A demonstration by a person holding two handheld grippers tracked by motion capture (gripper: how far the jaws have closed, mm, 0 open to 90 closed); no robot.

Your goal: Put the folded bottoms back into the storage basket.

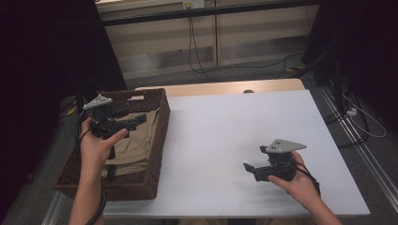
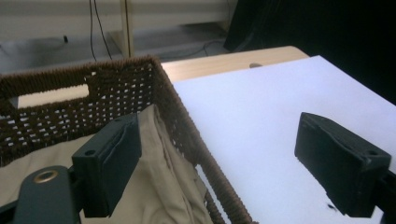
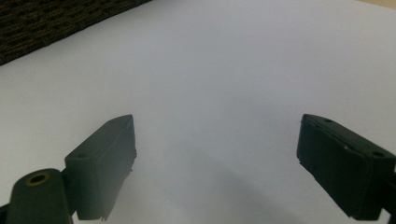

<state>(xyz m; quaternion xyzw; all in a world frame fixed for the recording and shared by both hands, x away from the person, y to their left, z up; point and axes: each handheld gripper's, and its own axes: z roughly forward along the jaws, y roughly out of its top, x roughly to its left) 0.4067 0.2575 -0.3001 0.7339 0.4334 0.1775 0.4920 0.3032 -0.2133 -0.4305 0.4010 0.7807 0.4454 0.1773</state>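
High view, right gripper [image 1: 252, 168]: nearest, held low over the white table [image 1: 244, 126] at its near right; jaws spread apart with nothing between them.
Right gripper view: both black jaws wide apart above bare white surface.
Left gripper [image 1: 133, 117]: held by the left hand [image 1: 96, 145] over the wicker basket [image 1: 159, 140]; jaws parted, empty.
Left gripper view: one jaw over the beige cloth [image 2: 154, 186], the other beyond the basket's rim, over the table.
Beige cloth: folded, lying inside the basket at the table's left edge.
Far side: wooden table edge [image 1: 225, 87], then cables [image 1: 197, 47] on the floor.
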